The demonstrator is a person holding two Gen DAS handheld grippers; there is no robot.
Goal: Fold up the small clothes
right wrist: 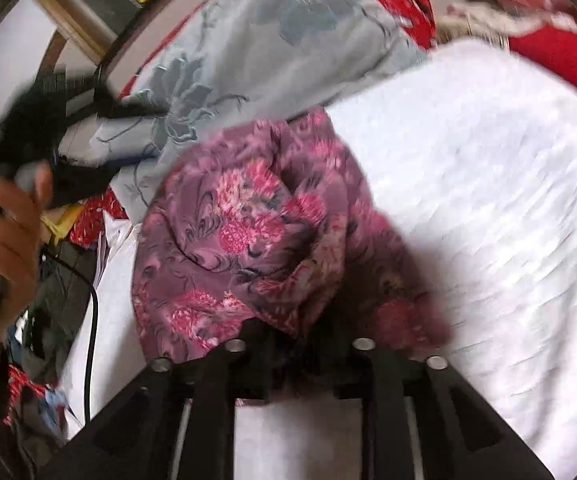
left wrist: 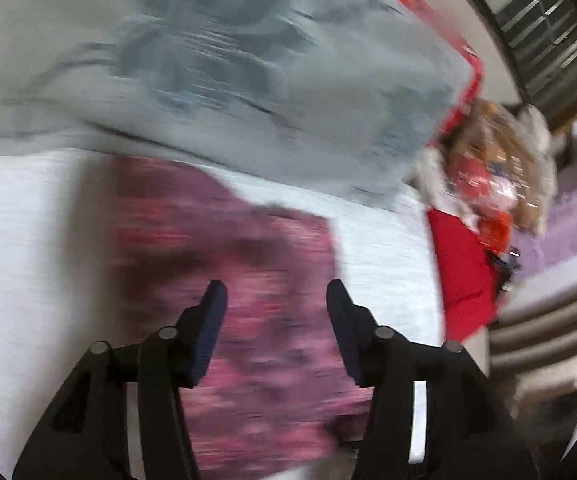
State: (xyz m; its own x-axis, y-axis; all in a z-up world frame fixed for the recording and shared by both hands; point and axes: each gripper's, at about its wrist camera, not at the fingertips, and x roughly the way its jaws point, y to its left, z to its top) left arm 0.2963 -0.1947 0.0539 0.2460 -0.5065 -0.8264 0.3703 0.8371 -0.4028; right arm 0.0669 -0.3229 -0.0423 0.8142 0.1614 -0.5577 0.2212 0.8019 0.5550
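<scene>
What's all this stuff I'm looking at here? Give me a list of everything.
floral garment: one, purple and pink, crumpled on the white sheet
white sheet: one, white, under the garment
pillow: one, pale blue-grey with flower print, behind the garment
red fabric: one piece, red, at the sheet's right edge
left gripper: one, black, jaws apart above the garment
right gripper: one, black, fingertips hidden under the garment's folds
hand: one, holding the left gripper

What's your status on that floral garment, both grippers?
Left gripper open above floral garment. Right gripper fingers buried in its folds, grip unclear. Grey pillow crowds the far edge.
</scene>
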